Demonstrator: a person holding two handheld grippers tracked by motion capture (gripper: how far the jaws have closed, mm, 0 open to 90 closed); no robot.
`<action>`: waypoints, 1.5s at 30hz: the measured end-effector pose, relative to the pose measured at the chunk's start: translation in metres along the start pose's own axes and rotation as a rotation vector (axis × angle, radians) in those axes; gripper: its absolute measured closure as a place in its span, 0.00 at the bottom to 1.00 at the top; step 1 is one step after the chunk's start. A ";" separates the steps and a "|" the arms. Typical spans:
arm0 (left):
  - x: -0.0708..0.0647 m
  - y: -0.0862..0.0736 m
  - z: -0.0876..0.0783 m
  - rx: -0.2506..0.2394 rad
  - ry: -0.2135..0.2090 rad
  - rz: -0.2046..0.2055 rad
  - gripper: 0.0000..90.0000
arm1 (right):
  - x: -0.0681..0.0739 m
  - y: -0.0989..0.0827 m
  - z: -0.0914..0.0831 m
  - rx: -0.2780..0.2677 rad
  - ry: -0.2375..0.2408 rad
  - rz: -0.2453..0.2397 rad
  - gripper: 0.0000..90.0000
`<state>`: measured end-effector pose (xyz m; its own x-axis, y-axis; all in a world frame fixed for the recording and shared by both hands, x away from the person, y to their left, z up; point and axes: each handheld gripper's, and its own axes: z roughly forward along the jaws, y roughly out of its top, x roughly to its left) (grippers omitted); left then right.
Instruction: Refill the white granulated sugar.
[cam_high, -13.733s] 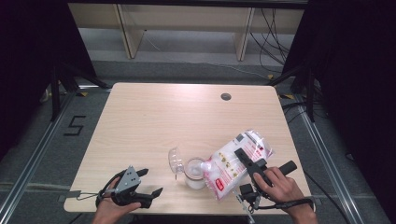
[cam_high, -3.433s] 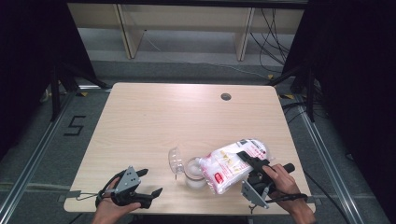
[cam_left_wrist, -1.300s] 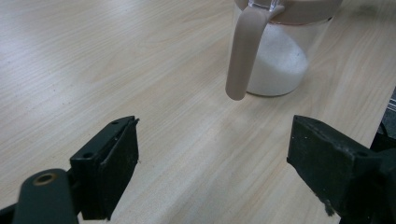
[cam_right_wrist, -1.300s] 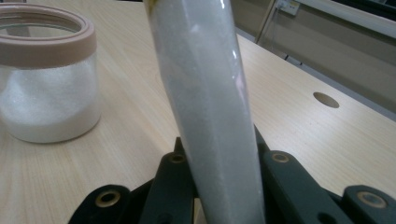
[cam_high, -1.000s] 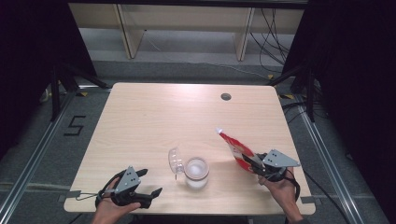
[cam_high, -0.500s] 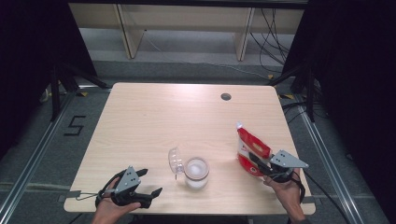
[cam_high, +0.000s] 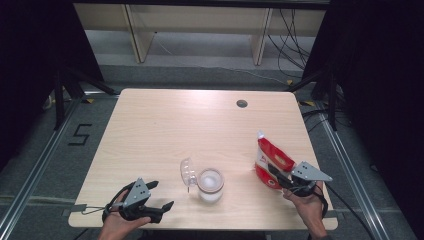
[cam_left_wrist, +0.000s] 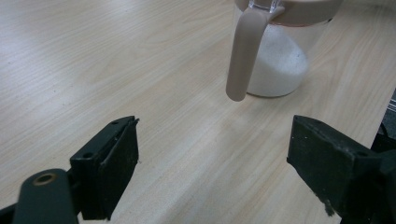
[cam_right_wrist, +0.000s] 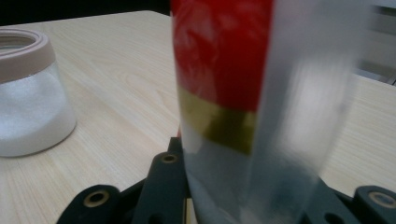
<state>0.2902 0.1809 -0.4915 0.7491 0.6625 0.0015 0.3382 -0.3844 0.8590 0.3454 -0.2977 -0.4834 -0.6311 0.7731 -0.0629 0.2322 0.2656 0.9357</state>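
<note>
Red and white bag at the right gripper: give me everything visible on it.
The bag is a glossy plastic pouch, red with white areas and a gold band across it. It stands roughly upright near the table's right edge, its top corner pointing away from the person. The right gripper has it between its jaws low down, gripping its near lower part. It sits apart from the jar to its left. Print is too blurred to read.
</note>
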 end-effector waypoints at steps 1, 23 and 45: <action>0.000 0.000 0.000 0.000 0.000 0.001 0.18 | 0.001 0.000 -0.001 -0.010 -0.002 0.000 0.81; -0.002 0.000 0.001 0.005 -0.006 -0.015 0.18 | 0.016 -0.003 -0.041 -0.050 -0.062 0.177 0.48; 0.000 0.005 -0.002 -0.019 -0.034 -0.030 0.18 | 0.036 -0.007 -0.063 0.008 -0.147 0.158 0.17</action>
<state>0.2906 0.1801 -0.4866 0.7578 0.6511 -0.0411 0.3501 -0.3527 0.8678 0.2748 -0.3081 -0.4710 -0.4713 0.8813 0.0341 0.3261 0.1382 0.9352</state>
